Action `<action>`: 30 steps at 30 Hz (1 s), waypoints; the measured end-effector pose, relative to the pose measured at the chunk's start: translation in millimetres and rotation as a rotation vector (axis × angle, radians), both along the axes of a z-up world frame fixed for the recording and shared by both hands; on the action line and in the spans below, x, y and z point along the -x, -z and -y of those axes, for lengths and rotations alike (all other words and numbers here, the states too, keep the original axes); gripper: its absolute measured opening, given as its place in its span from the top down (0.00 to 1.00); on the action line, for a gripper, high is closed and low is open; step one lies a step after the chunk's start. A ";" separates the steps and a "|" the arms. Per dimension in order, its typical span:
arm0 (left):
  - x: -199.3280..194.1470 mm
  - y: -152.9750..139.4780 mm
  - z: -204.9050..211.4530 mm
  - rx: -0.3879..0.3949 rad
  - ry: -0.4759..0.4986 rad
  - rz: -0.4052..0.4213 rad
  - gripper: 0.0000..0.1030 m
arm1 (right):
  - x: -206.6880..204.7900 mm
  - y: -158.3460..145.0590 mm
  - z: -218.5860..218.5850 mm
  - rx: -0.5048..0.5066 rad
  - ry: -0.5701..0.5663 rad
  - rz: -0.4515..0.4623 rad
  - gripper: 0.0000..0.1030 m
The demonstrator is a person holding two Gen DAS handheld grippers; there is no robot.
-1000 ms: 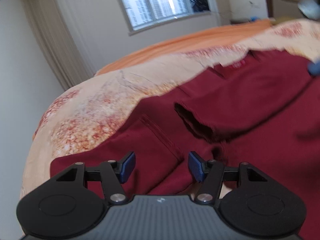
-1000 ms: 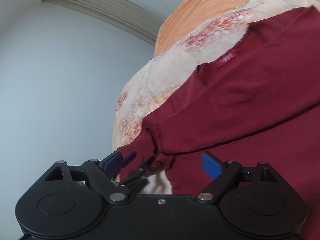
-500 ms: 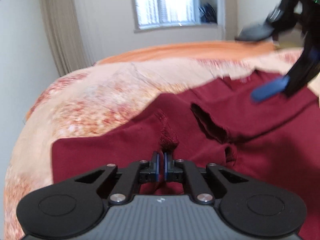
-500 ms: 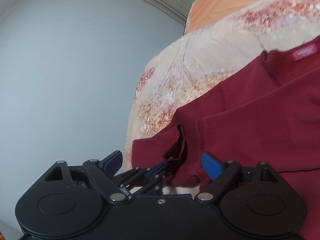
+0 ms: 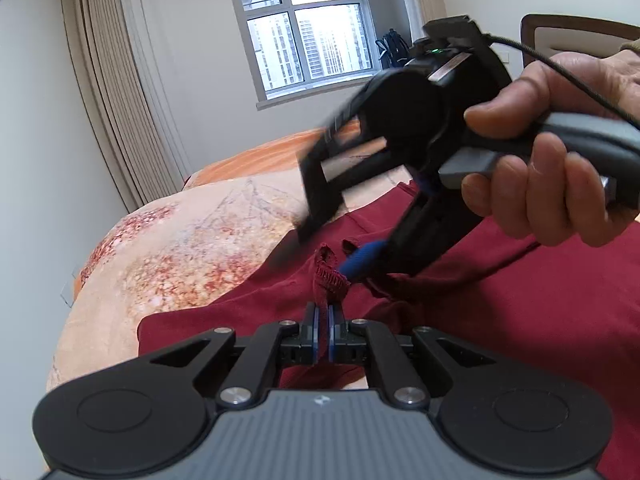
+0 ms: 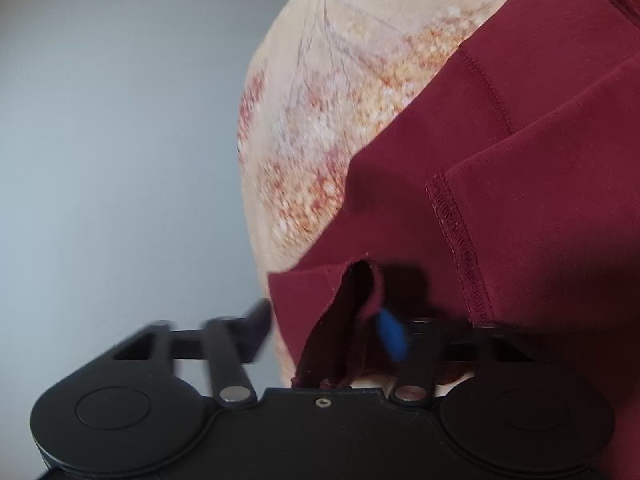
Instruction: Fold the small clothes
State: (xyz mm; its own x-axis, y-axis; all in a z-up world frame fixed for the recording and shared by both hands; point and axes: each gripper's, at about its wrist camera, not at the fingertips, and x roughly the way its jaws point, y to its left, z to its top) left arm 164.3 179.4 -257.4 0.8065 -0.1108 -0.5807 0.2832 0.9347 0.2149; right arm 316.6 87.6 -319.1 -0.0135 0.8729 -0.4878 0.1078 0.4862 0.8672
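Note:
A dark red long-sleeved top [image 5: 520, 300] lies spread on the bed. My left gripper [image 5: 323, 330] is shut on a pinched-up fold of its hem edge [image 5: 328, 276], raised a little off the bed. My right gripper [image 5: 320, 248], held in a hand, is open just beyond that fold, one blue pad [image 5: 362, 258] beside the cloth. In the right wrist view the right gripper [image 6: 328, 328] straddles the lifted edge of the red top [image 6: 500, 160], jaws apart, with the cloth between them; the view is motion-blurred.
The bed has a peach floral cover [image 5: 192, 248] and an orange sheet [image 5: 256, 160] behind. Curtains [image 5: 116, 100] and a window [image 5: 308, 28] are at the back wall. A wooden headboard [image 5: 580, 32] is at far right. The bed's edge [image 6: 256, 184] drops off at left.
My left gripper closed on the hem and lifted it. My right gripper swung across from the sleeve cuff to the raised fold, staying open.

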 end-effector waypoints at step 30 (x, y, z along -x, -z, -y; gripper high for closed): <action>22.2 -33.1 90.0 0.193 -0.123 -0.108 0.45 | -9.0 -11.1 425.3 0.092 0.469 0.163 0.97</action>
State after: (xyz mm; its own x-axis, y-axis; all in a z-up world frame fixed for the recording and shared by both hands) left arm 142.1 89.4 -224.4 0.7554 -0.1330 -0.6416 0.1767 0.9842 0.0040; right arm 325.5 -337.7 -308.0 0.4526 0.7200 -0.5261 0.2000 0.4930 0.8467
